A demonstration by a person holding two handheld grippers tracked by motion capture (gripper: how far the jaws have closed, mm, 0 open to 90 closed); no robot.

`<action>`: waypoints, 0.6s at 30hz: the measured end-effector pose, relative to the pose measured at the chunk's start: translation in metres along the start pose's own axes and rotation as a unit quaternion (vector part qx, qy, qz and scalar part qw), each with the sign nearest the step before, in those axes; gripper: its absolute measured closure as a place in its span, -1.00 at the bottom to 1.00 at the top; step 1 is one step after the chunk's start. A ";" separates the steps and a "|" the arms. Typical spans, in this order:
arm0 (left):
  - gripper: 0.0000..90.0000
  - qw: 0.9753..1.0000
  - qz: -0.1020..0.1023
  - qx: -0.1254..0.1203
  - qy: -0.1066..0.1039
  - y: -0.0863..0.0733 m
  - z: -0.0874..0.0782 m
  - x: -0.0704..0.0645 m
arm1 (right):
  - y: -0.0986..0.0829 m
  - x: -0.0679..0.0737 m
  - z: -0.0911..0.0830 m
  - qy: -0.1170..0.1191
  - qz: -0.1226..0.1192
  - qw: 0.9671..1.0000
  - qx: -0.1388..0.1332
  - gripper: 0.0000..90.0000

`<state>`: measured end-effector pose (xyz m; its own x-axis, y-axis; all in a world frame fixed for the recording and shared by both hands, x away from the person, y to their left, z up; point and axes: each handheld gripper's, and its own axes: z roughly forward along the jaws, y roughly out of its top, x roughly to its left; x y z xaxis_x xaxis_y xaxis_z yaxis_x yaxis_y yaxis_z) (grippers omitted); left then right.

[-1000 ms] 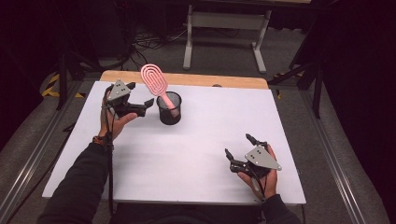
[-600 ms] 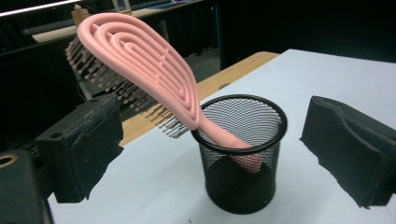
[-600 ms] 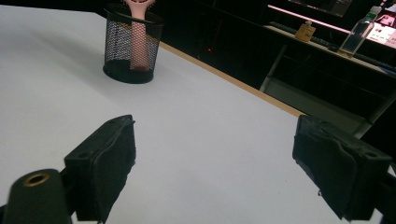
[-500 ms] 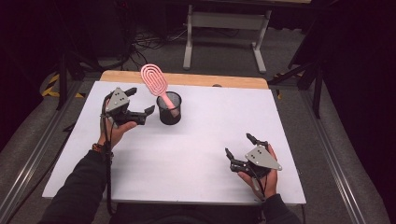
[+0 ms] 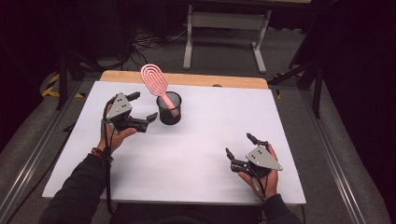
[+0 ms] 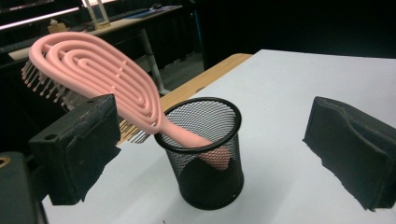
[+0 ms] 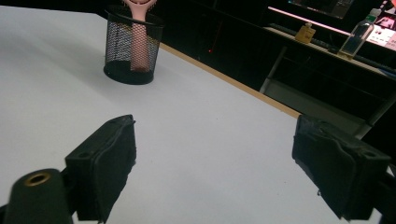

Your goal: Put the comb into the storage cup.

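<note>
A black mesh cup [image 5: 169, 108] stands on the white tabletop [image 5: 187, 172] toward the far left. A pink hairbrush [image 5: 154, 79] rests in it handle-down, its head leaning up and to the left. My left gripper [image 5: 144, 106] is open just left of the cup, holding nothing. In the left gripper view the cup [image 6: 205, 154] and the brush [image 6: 102, 74] sit between the two spread jaws, untouched. My right gripper [image 5: 239, 145] is open near the front right, empty. In the right gripper view the cup [image 7: 133, 46] stands far off with the brush handle [image 7: 138, 42] inside.
A wooden strip [image 5: 187, 78] runs along the table's far edge. Beyond it a grey metal frame [image 5: 224, 28] and cables [image 5: 149, 44] lie on the floor. The white surface stretches bare between the two grippers.
My left gripper has drawn back a little from the cup toward the near edge, still open. The brush, the cup and the right gripper have not moved.
</note>
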<state>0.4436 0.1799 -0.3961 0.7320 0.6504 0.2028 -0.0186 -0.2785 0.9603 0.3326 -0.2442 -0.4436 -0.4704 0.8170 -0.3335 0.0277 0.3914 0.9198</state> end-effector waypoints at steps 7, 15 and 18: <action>-0.90 1.000 0.018 -0.007 -0.012 0.004 -0.007 -0.012 | 0.001 0.001 0.000 0.001 -0.003 1.000 -0.002 -0.68; -0.90 0.999 0.030 -0.013 -0.022 0.007 -0.013 -0.022 | 0.001 0.002 0.000 0.002 -0.005 1.000 -0.004 -0.68; -0.90 0.999 0.034 -0.016 -0.025 0.008 -0.016 -0.025 | 0.001 0.002 0.000 0.002 -0.006 1.000 -0.004 -0.68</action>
<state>0.4144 0.1731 -0.3902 0.7609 0.5949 0.2590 -0.0912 -0.2971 0.9505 0.3313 -0.2426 -0.4431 -0.4748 0.8105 -0.3431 0.0159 0.3977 0.9174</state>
